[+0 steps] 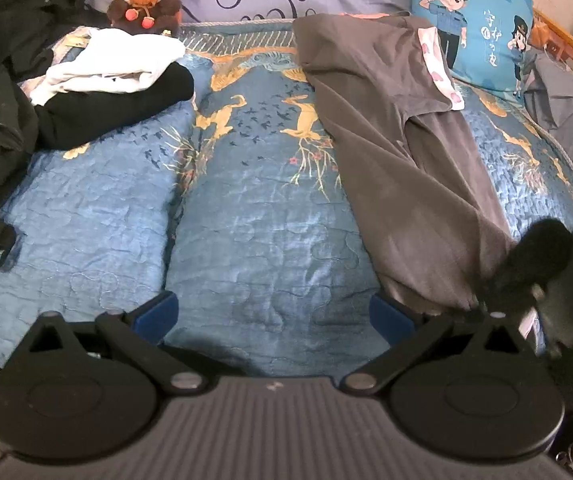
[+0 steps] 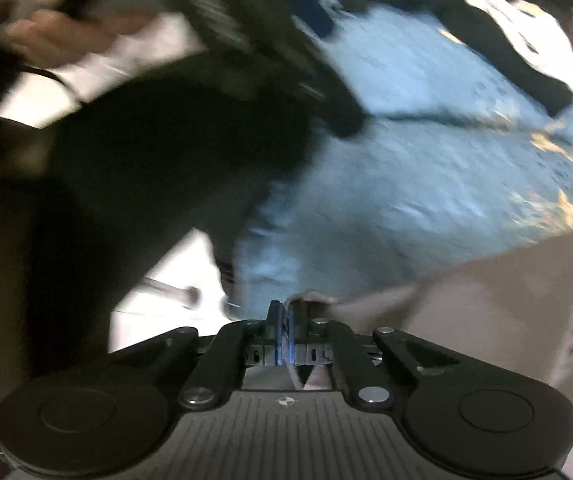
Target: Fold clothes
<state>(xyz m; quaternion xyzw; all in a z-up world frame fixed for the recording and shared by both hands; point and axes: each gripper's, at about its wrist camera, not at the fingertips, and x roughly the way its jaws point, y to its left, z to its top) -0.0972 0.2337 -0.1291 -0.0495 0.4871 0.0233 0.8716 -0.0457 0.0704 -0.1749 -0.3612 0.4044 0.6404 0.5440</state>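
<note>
Over the bedspread [image 1: 254, 248], left gripper [image 1: 274, 312] fingers spread empty; right gripper [image 2: 282, 320] fingers pinch grey trousers [image 1: 398, 152].

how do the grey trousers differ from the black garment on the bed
The grey trousers lie spread out long across the blue quilt, unfolded; the black garment is folded into a compact block. The black one carries white clothes on top; the grey trousers carry only a small floral cloth at the waist end. Both rest on the quilt.
</note>
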